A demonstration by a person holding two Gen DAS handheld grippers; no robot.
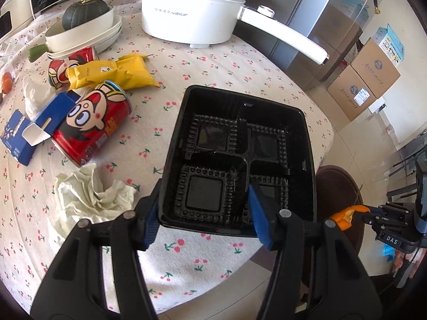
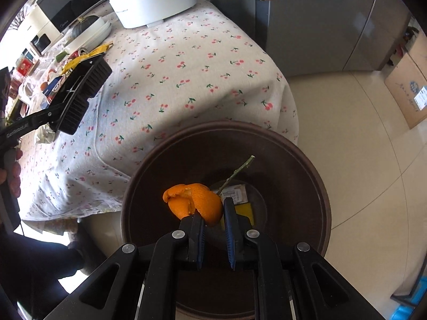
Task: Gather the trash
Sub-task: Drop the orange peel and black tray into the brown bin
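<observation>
Holding orange peel (image 2: 196, 200) over the bin (image 2: 307, 165) in my right fingers (image 2: 214, 214), black tray (image 1: 237, 157) clamped in my left (image 1: 205, 213); the thinly held peel could snag on release

light: daylight coming from left, bright
shadow: falling across cherry-print cloth table (image 2: 186, 61)
glare: shining on glossy cream floor tiles (image 2: 360, 146)
edges: fisheye bending, vignetting black

"Royalstar" on white electric pot (image 1: 197, 13), "Midea" on microwave (image 1: 40, 0), "DAS" on right gripper (image 1: 347, 217)
</observation>
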